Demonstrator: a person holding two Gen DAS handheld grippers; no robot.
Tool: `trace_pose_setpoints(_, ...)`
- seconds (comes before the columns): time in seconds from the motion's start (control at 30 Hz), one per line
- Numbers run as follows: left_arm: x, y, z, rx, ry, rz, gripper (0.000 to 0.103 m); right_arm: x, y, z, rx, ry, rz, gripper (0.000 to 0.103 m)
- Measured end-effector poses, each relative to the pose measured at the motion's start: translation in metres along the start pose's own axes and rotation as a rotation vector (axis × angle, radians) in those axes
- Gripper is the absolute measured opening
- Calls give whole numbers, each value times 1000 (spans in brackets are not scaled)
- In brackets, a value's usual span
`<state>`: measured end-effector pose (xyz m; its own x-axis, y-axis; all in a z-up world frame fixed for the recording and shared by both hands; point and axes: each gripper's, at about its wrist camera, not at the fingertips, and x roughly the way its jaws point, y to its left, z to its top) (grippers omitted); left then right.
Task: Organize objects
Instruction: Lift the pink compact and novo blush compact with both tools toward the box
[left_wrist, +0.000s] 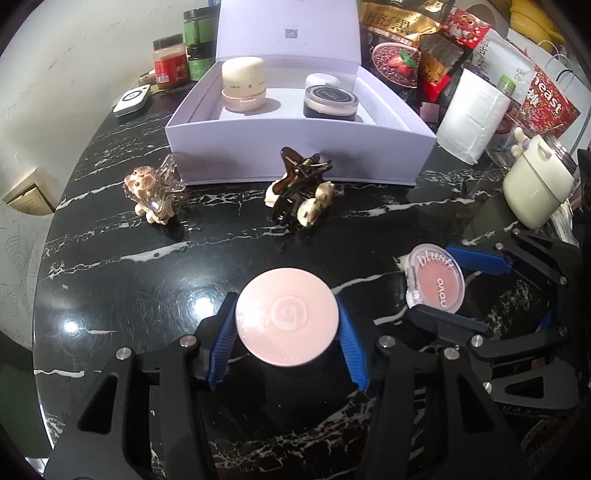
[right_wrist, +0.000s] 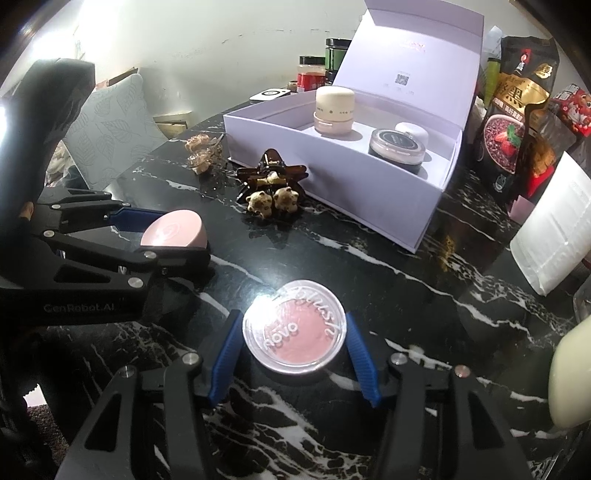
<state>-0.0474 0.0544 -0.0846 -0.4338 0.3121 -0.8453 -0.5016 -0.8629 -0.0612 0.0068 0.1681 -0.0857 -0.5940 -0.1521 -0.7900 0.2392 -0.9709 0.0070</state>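
Left tool (left_wrist: 286, 325) grips pink compact (left_wrist: 286, 323); right tool (right_wrist: 293, 338) grips blush compact (right_wrist: 294, 336)

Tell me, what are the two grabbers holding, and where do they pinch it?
The left gripper pinches the pink round compact by its opposite side edges. The right gripper pinches the clear blush case the same way, by its rim.
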Motion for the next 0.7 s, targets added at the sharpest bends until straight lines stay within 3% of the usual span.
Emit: trace_pose_setpoints(0.7,-56,-11,19,34,-73,48,50,-52,6,22,-68,-88,16,56)
